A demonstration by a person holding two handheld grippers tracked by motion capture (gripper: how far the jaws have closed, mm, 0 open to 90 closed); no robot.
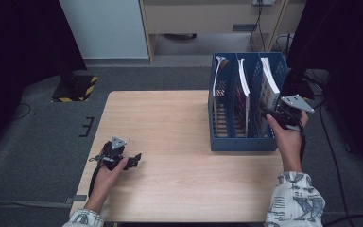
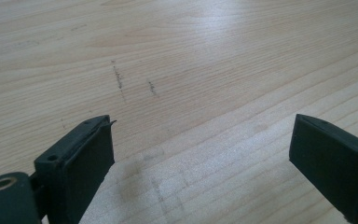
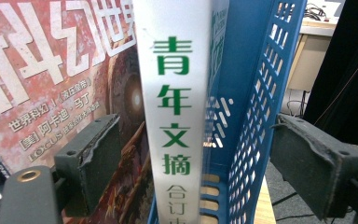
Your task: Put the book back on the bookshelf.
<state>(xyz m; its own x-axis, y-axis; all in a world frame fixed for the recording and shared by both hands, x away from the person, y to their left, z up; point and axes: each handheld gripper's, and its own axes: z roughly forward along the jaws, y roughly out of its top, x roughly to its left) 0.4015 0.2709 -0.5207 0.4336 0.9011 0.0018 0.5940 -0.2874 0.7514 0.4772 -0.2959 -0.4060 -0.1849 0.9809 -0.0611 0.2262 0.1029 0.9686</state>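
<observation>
Our right gripper [image 1: 269, 115] sits at the blue file rack's [image 1: 238, 142] right end, near the table [image 1: 170, 123] edge, with open wood stretching left. Its jaws stand wide apart, astride the white-spined magazine [image 3: 177, 116] and rack wall, gripping neither. Our left gripper [image 1: 134, 160] rests spread, empty.

A pale wooden counter [image 1: 170, 142] stands on grey carpet [image 1: 38, 142]. Behind it are a white panel [image 1: 106, 28] and a beige cabinet [image 1: 208, 19]. Black curtains [image 1: 19, 38] hang at both sides.
</observation>
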